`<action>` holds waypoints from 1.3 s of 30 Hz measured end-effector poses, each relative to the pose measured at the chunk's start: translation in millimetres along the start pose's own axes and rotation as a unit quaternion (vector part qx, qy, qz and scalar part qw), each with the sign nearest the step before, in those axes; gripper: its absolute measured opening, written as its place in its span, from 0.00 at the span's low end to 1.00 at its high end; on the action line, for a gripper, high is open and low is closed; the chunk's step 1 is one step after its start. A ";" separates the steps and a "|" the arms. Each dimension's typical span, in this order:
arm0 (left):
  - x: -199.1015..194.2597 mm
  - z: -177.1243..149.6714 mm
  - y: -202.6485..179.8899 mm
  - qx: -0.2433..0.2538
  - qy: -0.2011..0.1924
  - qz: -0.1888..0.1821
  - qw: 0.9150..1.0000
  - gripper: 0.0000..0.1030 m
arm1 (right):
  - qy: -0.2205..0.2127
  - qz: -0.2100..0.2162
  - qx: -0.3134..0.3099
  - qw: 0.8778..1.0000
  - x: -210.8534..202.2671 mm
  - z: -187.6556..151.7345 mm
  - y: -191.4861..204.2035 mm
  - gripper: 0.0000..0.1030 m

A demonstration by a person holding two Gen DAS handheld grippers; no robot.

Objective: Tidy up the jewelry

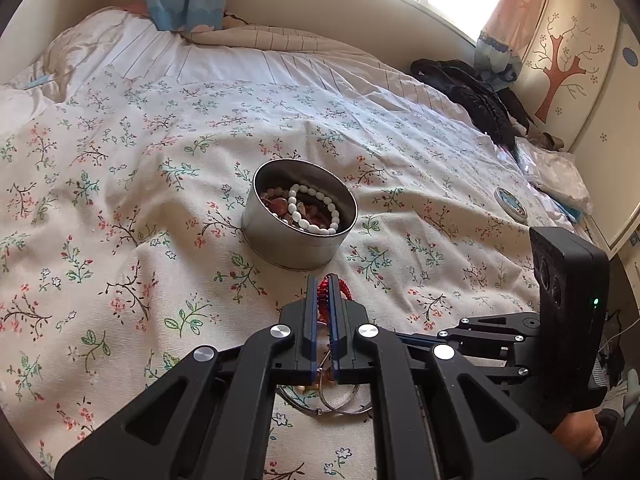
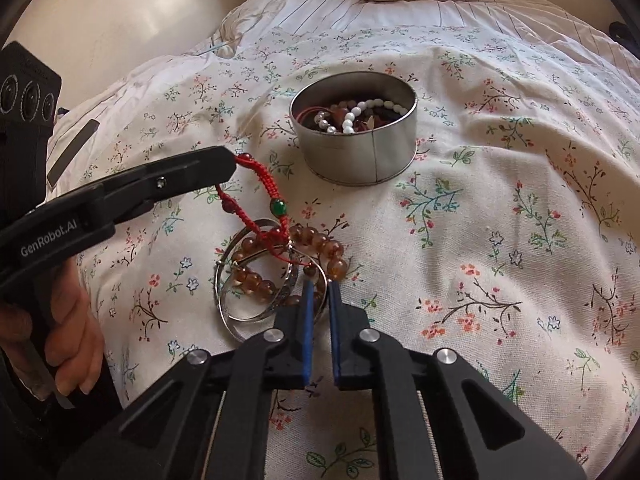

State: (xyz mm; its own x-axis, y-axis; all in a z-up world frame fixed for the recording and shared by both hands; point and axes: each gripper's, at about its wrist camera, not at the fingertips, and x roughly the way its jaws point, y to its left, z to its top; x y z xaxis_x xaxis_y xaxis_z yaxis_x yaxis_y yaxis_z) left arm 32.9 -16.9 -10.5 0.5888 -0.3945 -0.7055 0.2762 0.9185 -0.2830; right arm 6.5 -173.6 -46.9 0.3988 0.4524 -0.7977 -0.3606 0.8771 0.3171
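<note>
Floral bedspread [image 2: 500, 240]: left claw [image 2: 234, 164] pinches red cord bracelet [image 2: 266, 182].

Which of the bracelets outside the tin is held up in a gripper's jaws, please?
The red braided cord bracelet, clamped by the left gripper; the amber bead bracelet and silver bangles lie on the bedspread.

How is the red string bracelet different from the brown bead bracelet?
The red string bracelet is knotted cord with a green bead; the brown bead bracelet is a ring of round, glassy brown beads. The red one hangs from the left gripper, shut on its end; the brown one lies on the flowered bedspread, tangled with silver bangles. Neither is in the tin.
</note>
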 end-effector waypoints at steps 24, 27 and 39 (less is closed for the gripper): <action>-19.8 5.8 7.4 -0.025 -0.052 -0.007 0.998 0.05 | -0.023 -0.009 0.014 1.000 -6.0 1.9 -4.8 0.03; -19.4 5.9 7.5 -0.024 -0.052 -0.007 0.998 0.05 | -0.045 -0.001 0.042 0.998 -17.4 1.6 -18.2 0.03; -18.6 6.2 9.8 -0.027 -0.052 -0.007 0.998 0.05 | -0.034 0.013 -0.059 0.998 -10.6 2.7 36.2 0.85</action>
State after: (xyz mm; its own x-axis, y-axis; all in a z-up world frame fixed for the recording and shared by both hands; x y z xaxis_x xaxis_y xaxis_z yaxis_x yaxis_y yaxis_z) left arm 29.3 -0.8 3.8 0.6621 -0.4046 -0.6309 0.2445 0.9123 -0.3285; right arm -8.5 -146.2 -25.5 0.4425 0.4887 -0.7519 -0.4669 0.8414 0.2720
